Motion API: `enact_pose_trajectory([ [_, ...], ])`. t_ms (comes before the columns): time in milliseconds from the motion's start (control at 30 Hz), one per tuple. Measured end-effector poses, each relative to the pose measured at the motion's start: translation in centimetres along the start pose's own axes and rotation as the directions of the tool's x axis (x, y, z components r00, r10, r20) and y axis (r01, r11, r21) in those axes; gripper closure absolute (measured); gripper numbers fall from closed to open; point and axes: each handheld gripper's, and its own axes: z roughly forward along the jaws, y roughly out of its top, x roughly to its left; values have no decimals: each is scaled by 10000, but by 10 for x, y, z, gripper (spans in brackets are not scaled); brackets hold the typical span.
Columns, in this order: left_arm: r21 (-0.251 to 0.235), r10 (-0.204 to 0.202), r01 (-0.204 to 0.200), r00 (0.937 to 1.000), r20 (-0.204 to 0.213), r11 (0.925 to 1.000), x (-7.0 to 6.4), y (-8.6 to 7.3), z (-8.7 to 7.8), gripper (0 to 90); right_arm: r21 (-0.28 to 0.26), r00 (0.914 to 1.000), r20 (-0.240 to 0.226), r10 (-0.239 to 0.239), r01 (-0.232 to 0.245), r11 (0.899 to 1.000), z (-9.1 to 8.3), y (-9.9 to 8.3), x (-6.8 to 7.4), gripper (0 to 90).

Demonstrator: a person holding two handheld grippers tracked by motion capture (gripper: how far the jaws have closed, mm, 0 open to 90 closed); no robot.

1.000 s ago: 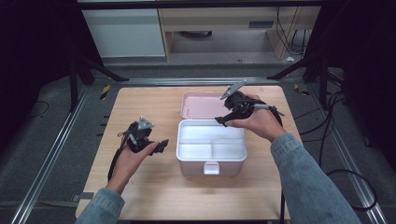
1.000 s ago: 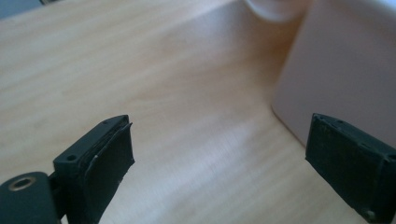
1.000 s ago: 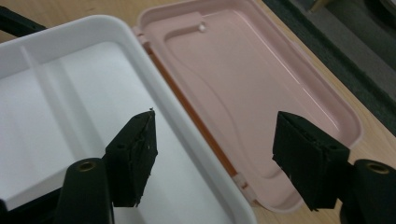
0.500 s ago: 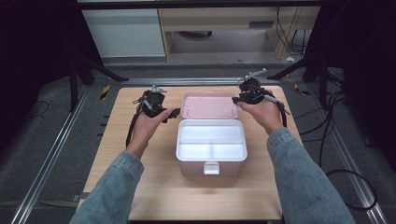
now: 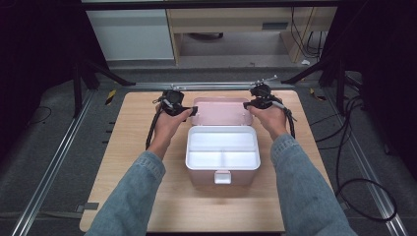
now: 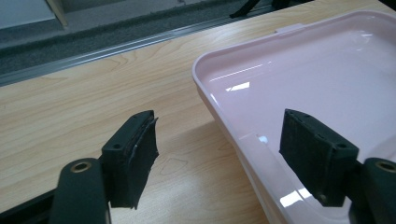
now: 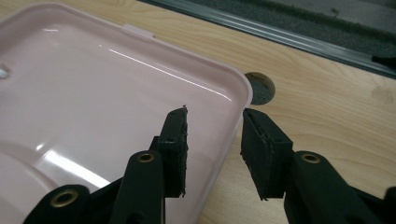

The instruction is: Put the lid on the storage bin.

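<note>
A pink lunch box sits open near the middle of the wooden table, its white divided tray toward the near edge and its lid laid back flat toward the far edge. In the high view the left gripper is at the lid's left end and the right gripper at its right end, each held in a hand with a denim sleeve behind it.

The left gripper view shows what the high view cannot: the left gripper is spread wide, one jaw over bare table, the other over the lid's glossy inside, with the rim between them and untouched. In the right gripper view the right gripper is narrower but still parted, straddling the lid's rim near its rounded corner; contact cannot be told. A round hole in the table lies just beyond that corner.

Bare table surrounds the box on every side, widest along the near edge.
</note>
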Motion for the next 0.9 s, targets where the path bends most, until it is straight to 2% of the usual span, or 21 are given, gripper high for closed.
enact_pose_trajectory([
  [133,-24,-174,174,9998,-35,9998,1,-1,6,311,212,9997,109,237,-239,9995,11,-3,-2,612],
  [200,65,-139,139,9999,5,9999,0,-1,10,348,282,9993,202,310,-316,9991,15,-4,-4,627],
  [267,81,-145,145,9999,-14,9999,-1,-2,14,377,392,9990,45,450,-452,9982,19,-6,-6,646],
  [400,100,-199,200,9998,-101,9998,0,-3,19,449,442,9976,35,686,-687,9967,26,-8,-7,677],
  [533,86,-482,482,9988,-34,9988,2,-2,24,512,441,9957,64,922,-924,9947,28,-9,-7,725],
  [633,162,-853,849,9961,229,9963,2,-1,29,548,381,9943,85,1064,-1066,9936,27,-8,-8,747],
  [733,211,-963,957,9949,297,9952,-1,-1,33,579,356,9944,149,1042,-1046,9939,26,-8,-7,754],
  [800,241,-876,869,9957,314,9959,-2,0,32,637,276,9946,210,1017,-1022,9944,25,-7,-6,759],
  [900,189,-655,654,9978,90,9977,-2,4,28,697,69,9946,296,997,-1000,9950,23,-6,-5,766],
])
